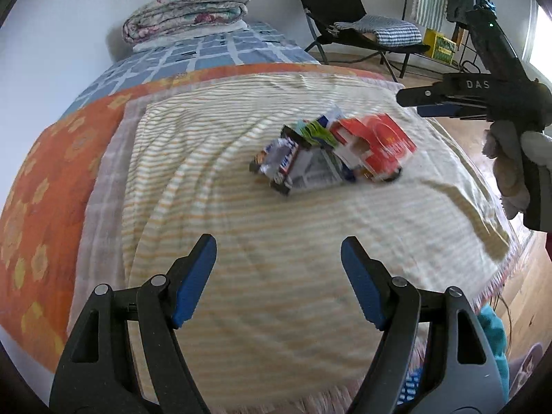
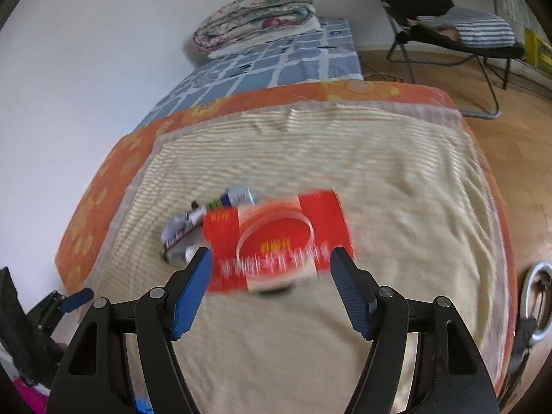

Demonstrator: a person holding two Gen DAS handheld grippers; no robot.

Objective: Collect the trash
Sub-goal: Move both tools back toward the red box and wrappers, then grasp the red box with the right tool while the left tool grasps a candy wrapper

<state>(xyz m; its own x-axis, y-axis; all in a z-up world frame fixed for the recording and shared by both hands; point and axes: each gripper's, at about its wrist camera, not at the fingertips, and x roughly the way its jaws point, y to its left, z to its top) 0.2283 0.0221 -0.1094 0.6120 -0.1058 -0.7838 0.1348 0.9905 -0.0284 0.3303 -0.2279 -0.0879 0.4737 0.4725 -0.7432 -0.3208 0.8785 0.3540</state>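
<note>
A pile of trash lies on the striped cream blanket [image 1: 262, 241] on the bed: a red carton [image 1: 383, 145], a silver wrapper [image 1: 276, 157] and a green and white packet [image 1: 319, 129]. My left gripper [image 1: 278, 248] is open and empty, some way short of the pile. My right gripper [image 2: 269, 258] is open, its fingers level with the near end of the red carton [image 2: 276, 241], not touching it. The silver wrapper [image 2: 183, 227] lies left of the carton. The right gripper also shows in the left wrist view [image 1: 414, 101], right of the pile.
A folded floral quilt [image 1: 186, 10] sits at the head of the bed on a blue checked sheet [image 1: 207, 51]. An orange cover [image 1: 41, 179] lies under the blanket. A black folding chair [image 1: 348, 24] with a striped cushion stands on the wooden floor [image 2: 517, 145] to the right.
</note>
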